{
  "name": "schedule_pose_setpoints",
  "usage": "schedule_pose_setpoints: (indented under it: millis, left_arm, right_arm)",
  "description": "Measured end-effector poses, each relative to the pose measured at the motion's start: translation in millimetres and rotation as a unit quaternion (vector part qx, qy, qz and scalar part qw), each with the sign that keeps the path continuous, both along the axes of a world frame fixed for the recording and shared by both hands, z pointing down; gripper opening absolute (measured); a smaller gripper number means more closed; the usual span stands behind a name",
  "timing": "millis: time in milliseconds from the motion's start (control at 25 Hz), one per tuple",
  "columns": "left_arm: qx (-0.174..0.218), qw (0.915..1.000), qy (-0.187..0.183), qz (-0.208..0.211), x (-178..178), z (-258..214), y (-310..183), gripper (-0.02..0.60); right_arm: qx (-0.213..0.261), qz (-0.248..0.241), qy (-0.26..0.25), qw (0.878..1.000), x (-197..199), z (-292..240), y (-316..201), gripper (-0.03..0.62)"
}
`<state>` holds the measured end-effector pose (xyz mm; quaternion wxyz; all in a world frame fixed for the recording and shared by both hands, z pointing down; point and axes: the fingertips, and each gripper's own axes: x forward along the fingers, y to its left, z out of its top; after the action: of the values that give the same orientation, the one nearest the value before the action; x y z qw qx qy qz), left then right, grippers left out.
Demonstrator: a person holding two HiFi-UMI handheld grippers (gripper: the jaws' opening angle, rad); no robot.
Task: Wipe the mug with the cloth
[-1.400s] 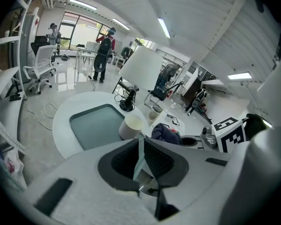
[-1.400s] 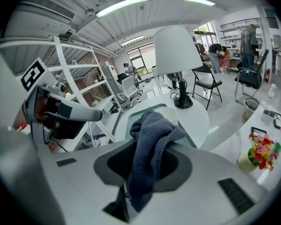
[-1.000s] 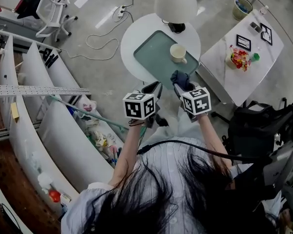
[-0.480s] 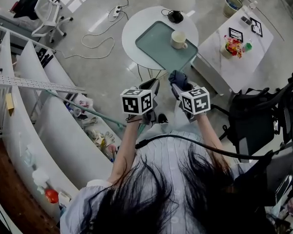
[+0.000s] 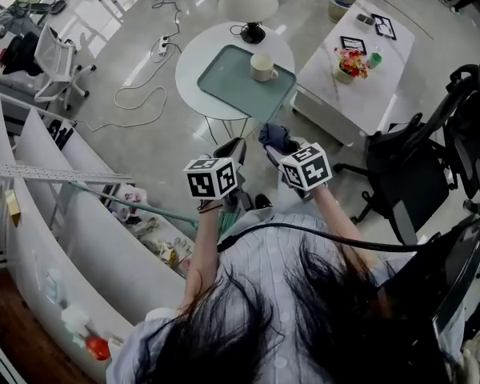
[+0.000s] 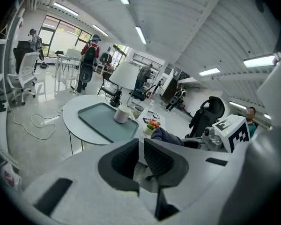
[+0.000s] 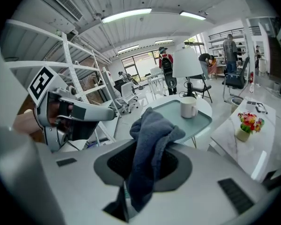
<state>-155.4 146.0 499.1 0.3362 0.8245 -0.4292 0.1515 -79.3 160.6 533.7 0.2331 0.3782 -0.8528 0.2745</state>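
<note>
Progress: wiping is not yet begun; the dark blue-grey terry cloth (image 7: 150, 139) is already clamped in the right gripper (image 7: 143, 165), bunched above its jaws
Left gripper: the left gripper (image 6: 140, 159) is held with jaws drawn almost together; nothing is gripped
Mug: the cream ceramic mug (image 5: 262, 67) stands untouched on the pale green rectangular tray (image 5: 224, 82), upper centre of the head view; well apart from both grippers
Remaining: approach, steadying and wiping, as judged
Count: one mug; one cloth; one tray; two grippers
</note>
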Motion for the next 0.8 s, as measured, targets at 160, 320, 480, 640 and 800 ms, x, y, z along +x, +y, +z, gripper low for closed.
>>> schedule_pose_setpoints:
  millis: [160,320,480,640,800]
  left_arm:
    - [0.005,1.0,-0.002,0.004,1.2,-2.0,4.9,0.049]
    - [0.009,1.0,0.002,0.001,1.2,-5.6,5.2,0.049]
    - [0.009,1.0,0.003,0.0,-1.4,-5.2,7.0,0.049]
    - [0.008,1.0,0.0,-0.004,-3.4,-2.9,8.0,0.049]
    - [0.006,1.0,0.0,0.002,5.9,-1.8,8.0,0.049]
  right_arm:
    - [0.001,-0.004,0.001,1.0,0.5,0.1,6.6,0.094]
    - [0.004,-0.008,0.004,1.0,0.1,-1.4,7.9,0.094]
    - [0.002,-0.013,0.004,1.0,-4.7,1.1,8.6,0.094]
    - [0.001,-0.02,0.005,1.0,-7.0,3.6,9.6,0.094]
    - [0.001,-0.014,0.004,1.0,2.1,3.8,11.0,0.094]
